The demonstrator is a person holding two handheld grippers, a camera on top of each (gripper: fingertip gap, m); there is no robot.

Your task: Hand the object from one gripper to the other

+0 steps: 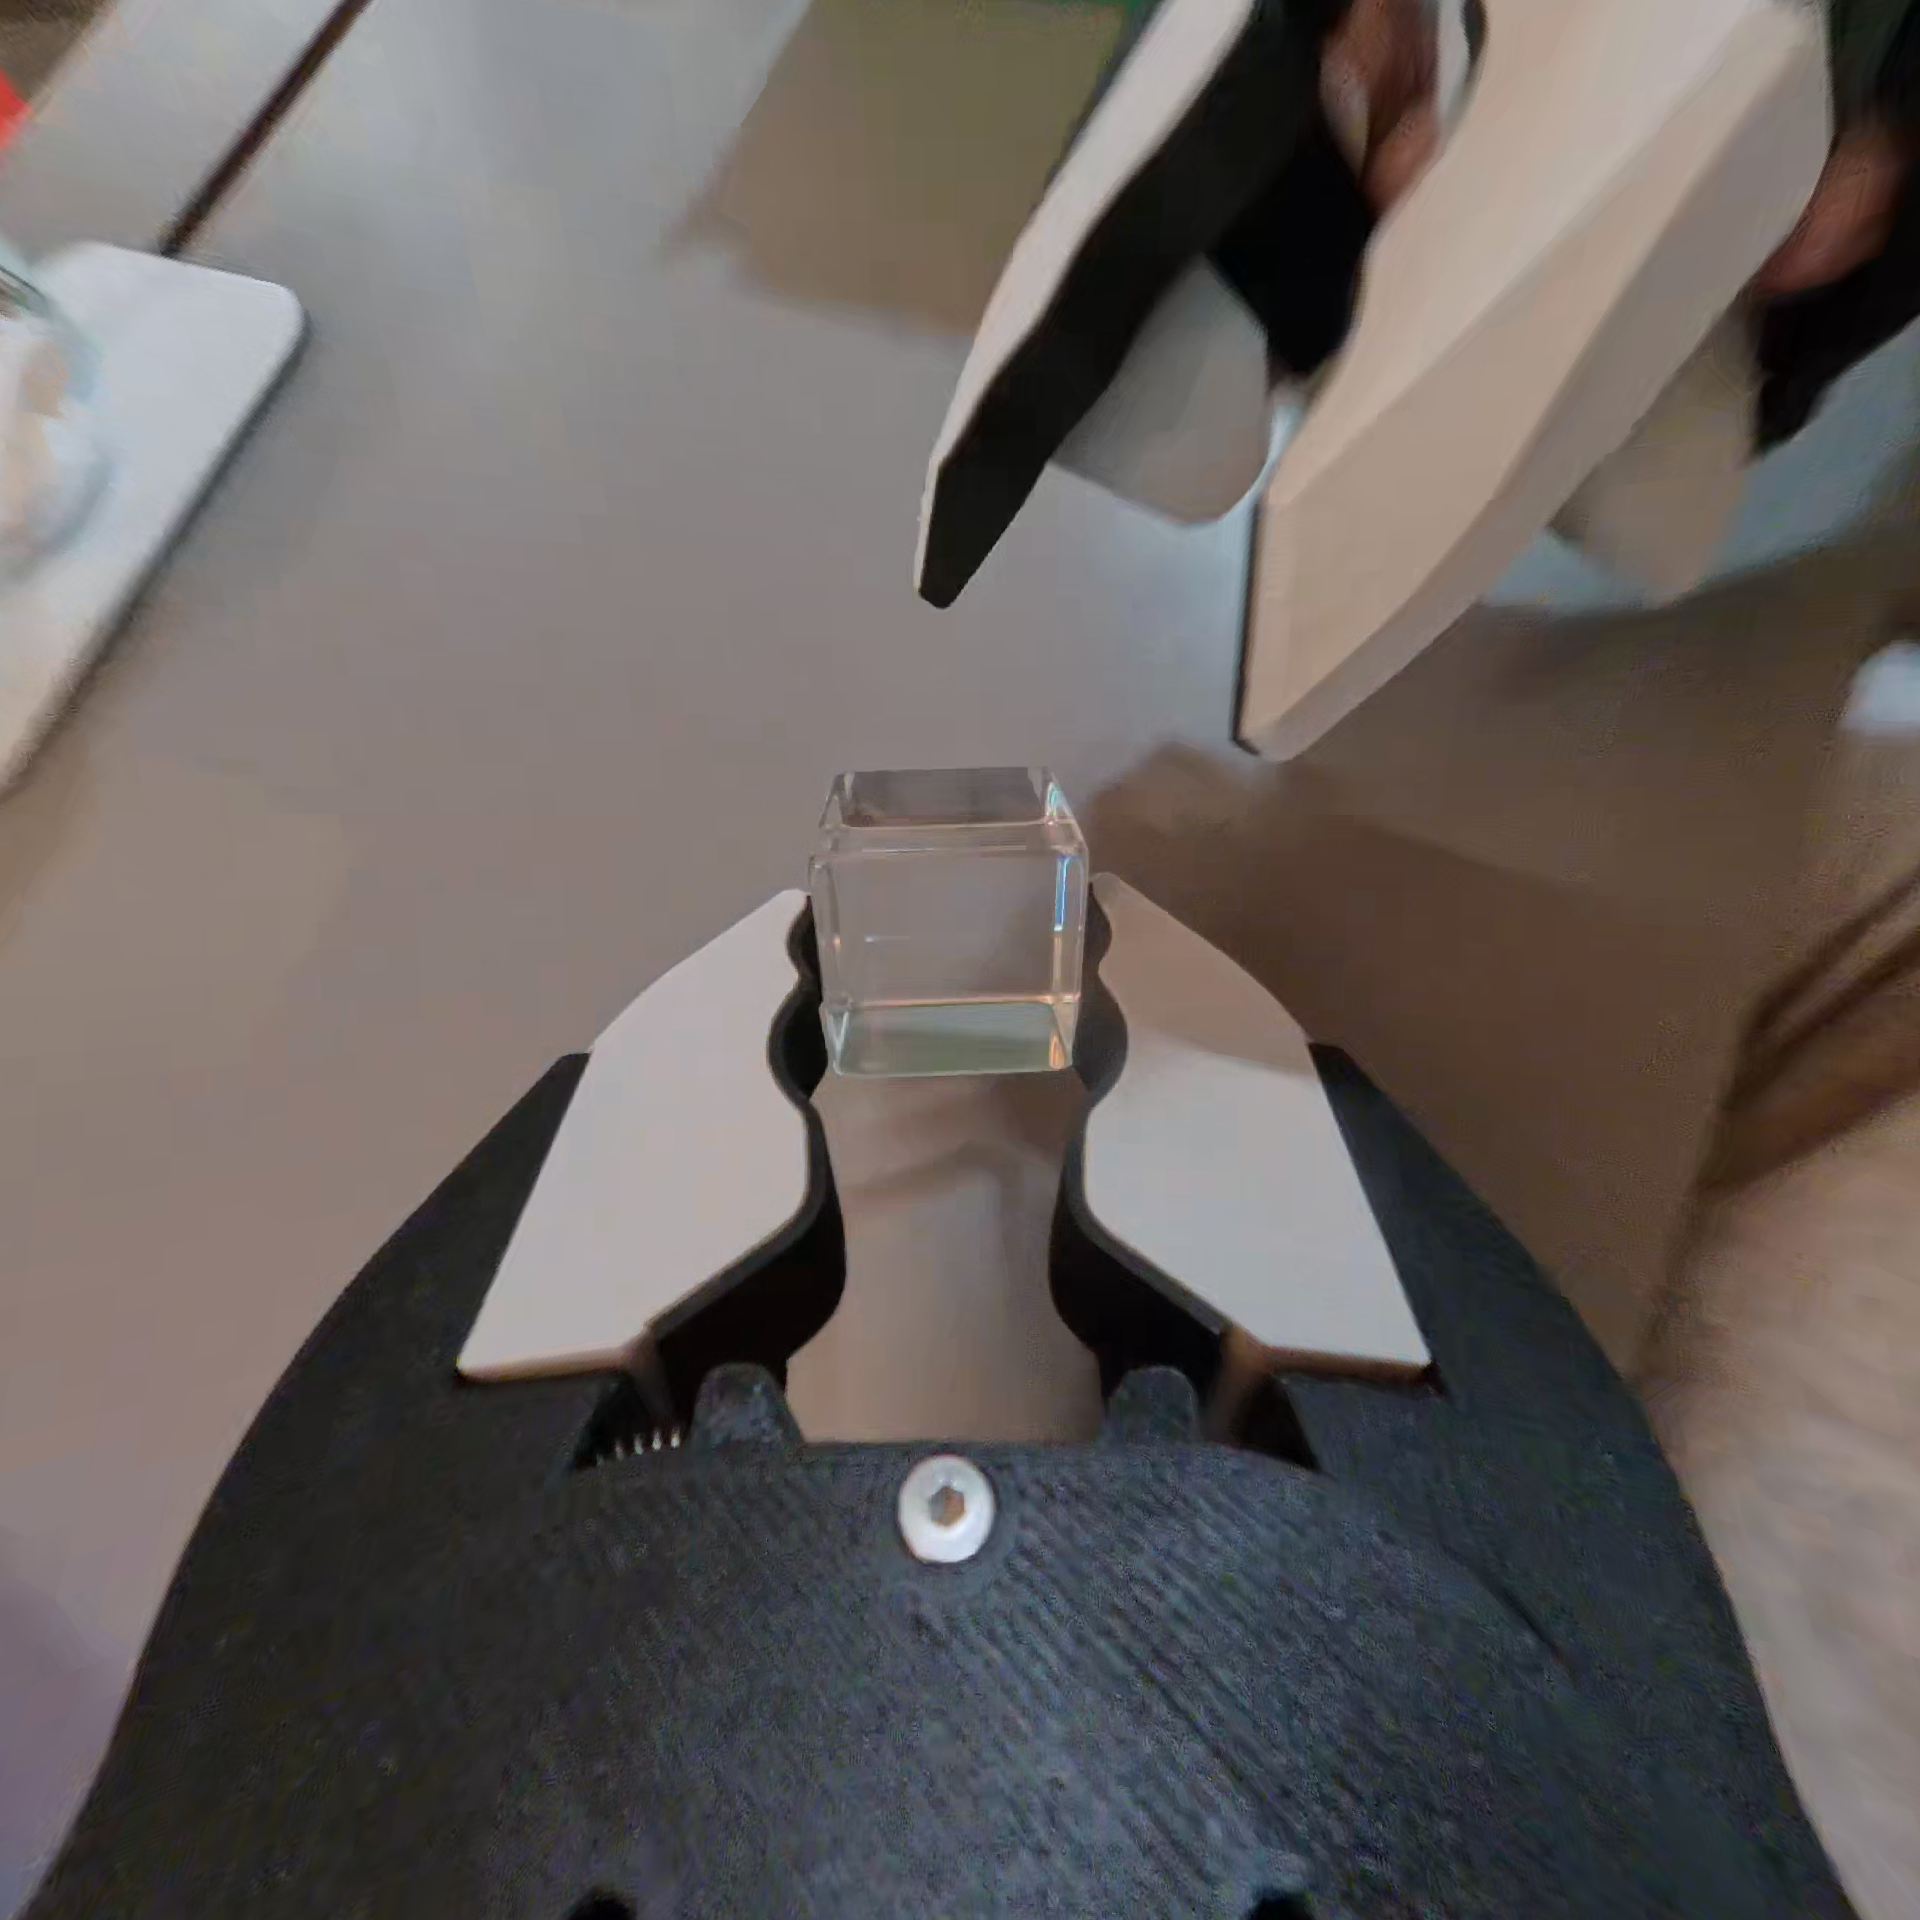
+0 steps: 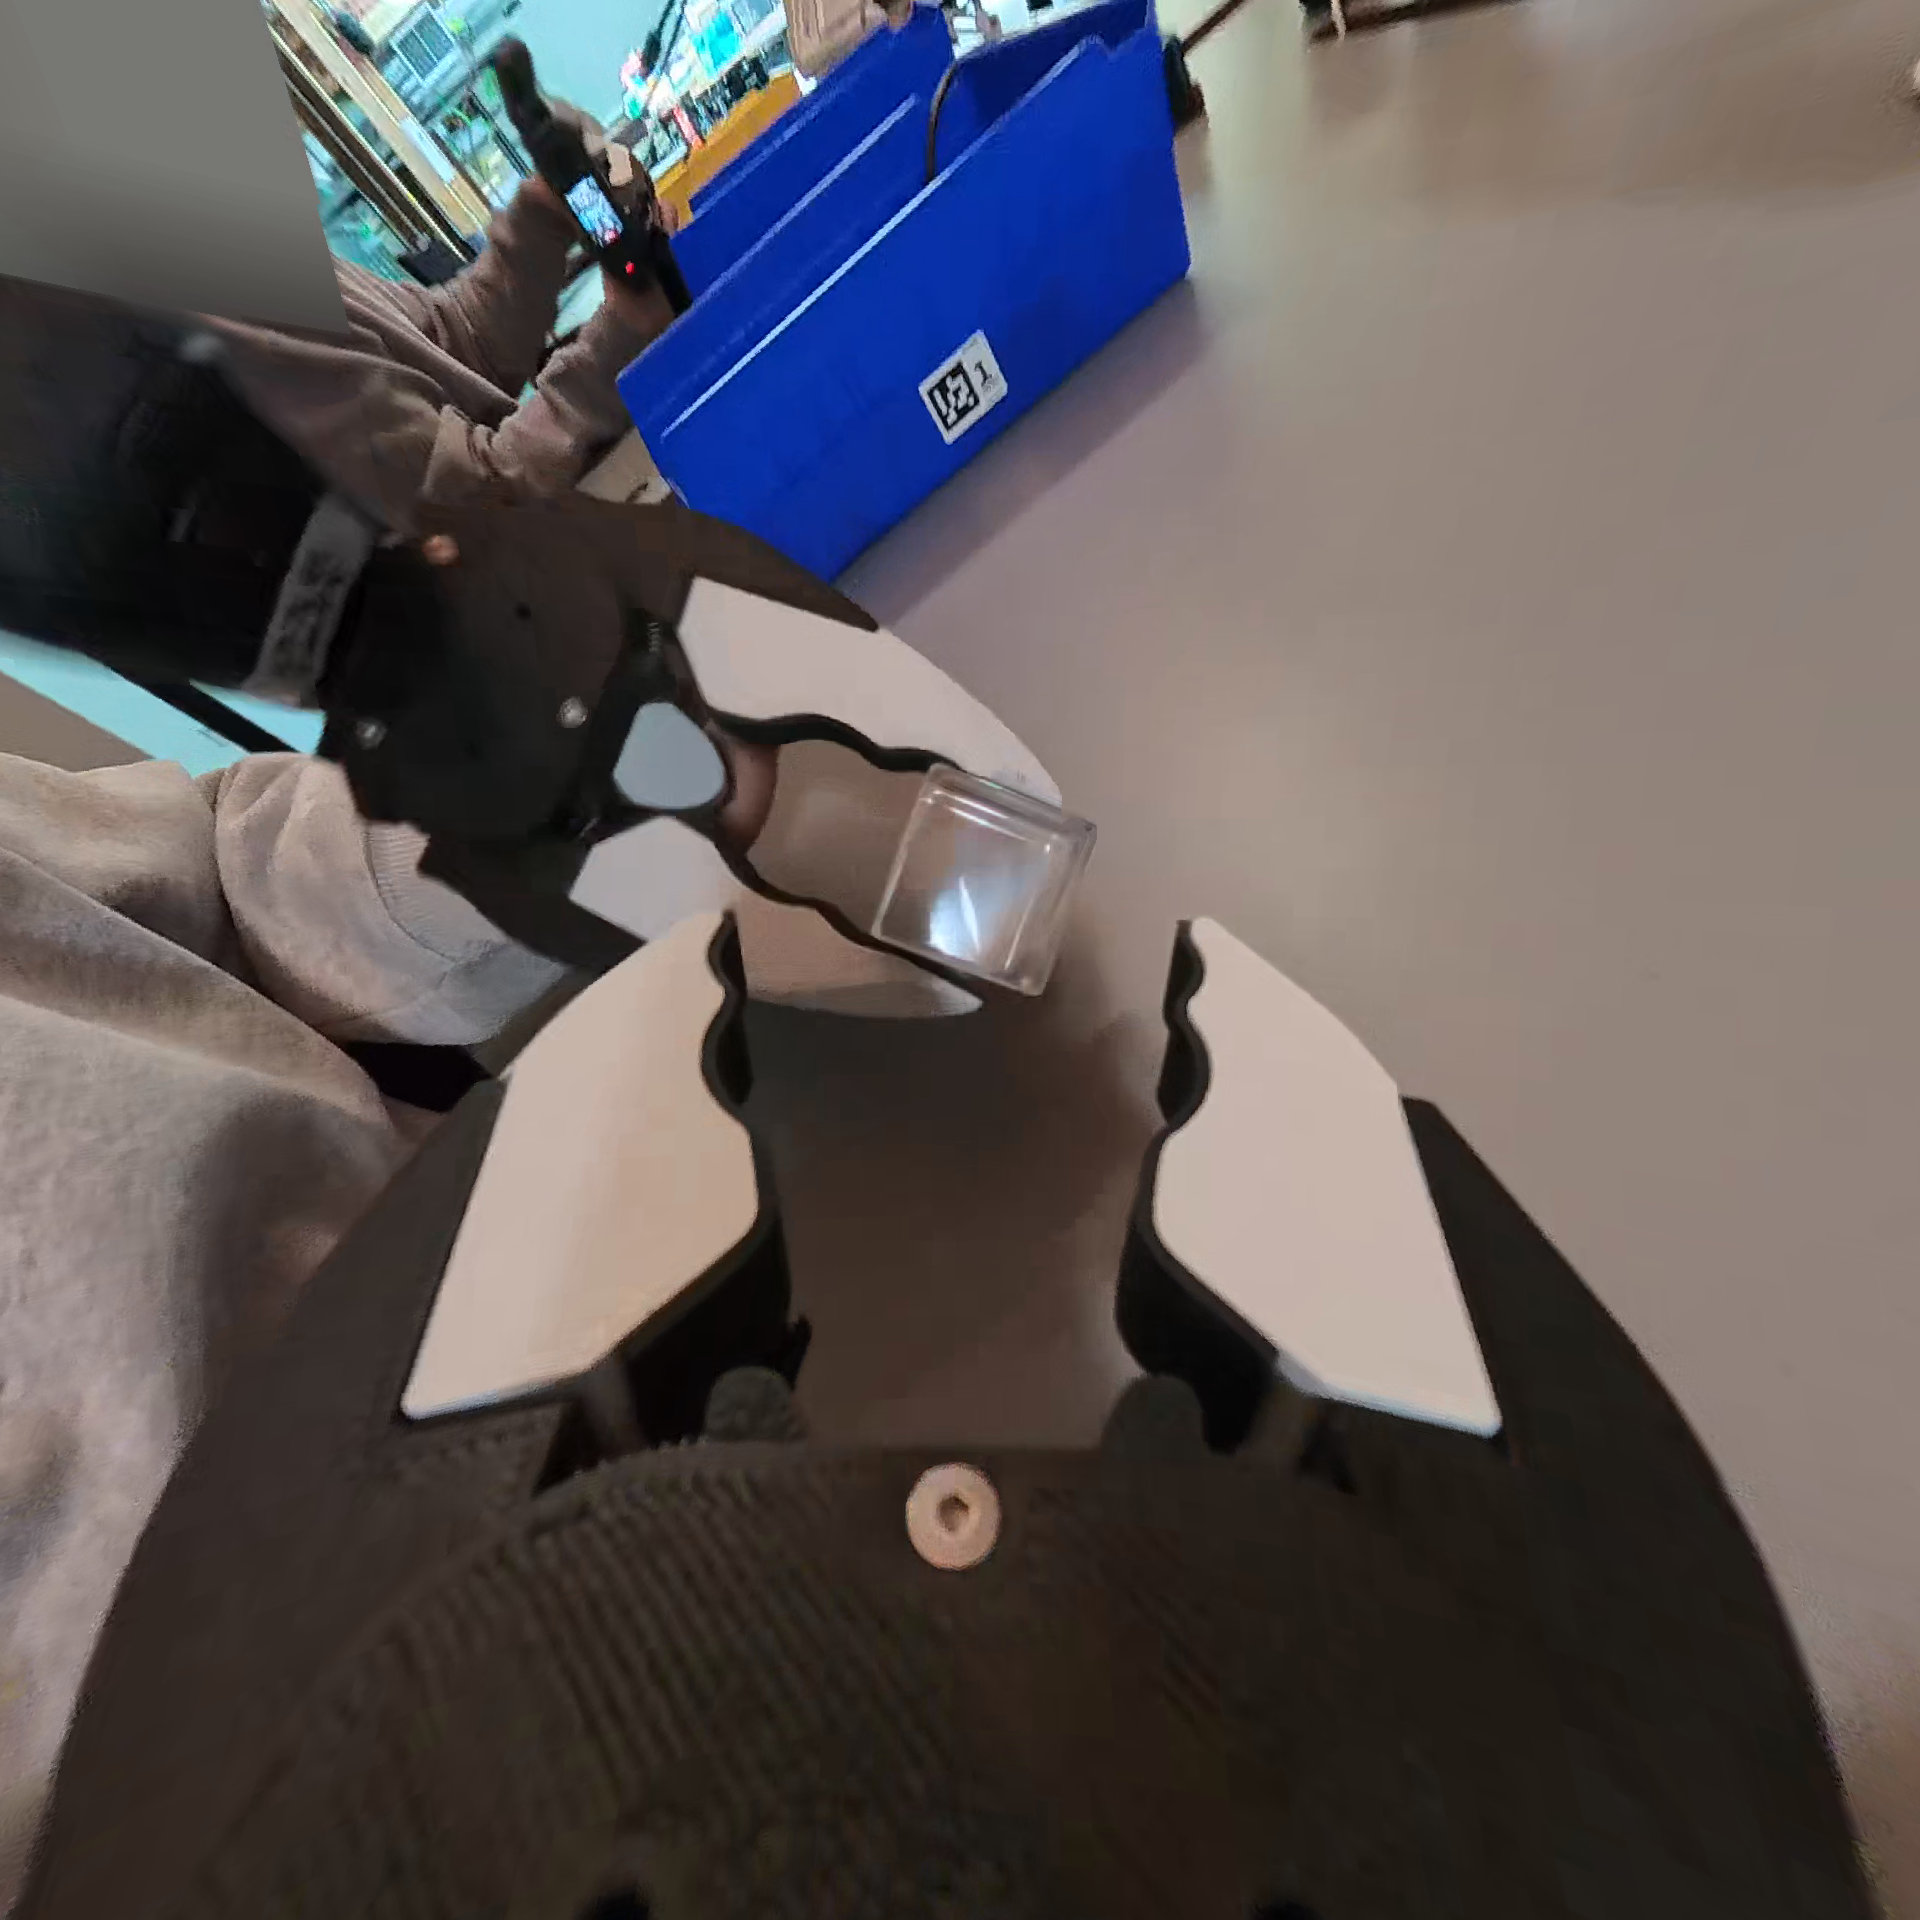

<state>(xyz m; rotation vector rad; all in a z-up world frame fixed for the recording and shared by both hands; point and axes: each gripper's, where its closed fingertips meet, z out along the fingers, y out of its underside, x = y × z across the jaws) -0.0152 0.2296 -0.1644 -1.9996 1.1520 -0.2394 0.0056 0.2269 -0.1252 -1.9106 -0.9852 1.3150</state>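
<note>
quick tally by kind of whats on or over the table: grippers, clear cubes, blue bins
grippers: 2 (left gripper, right gripper)
clear cube: 1
blue bins: 2
total: 5

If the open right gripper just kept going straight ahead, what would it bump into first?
Probably the clear cube held by the left gripper: it sits just ahead of the right gripper, slightly left of centre. Depth is unclear, so it might only graze it.
</note>
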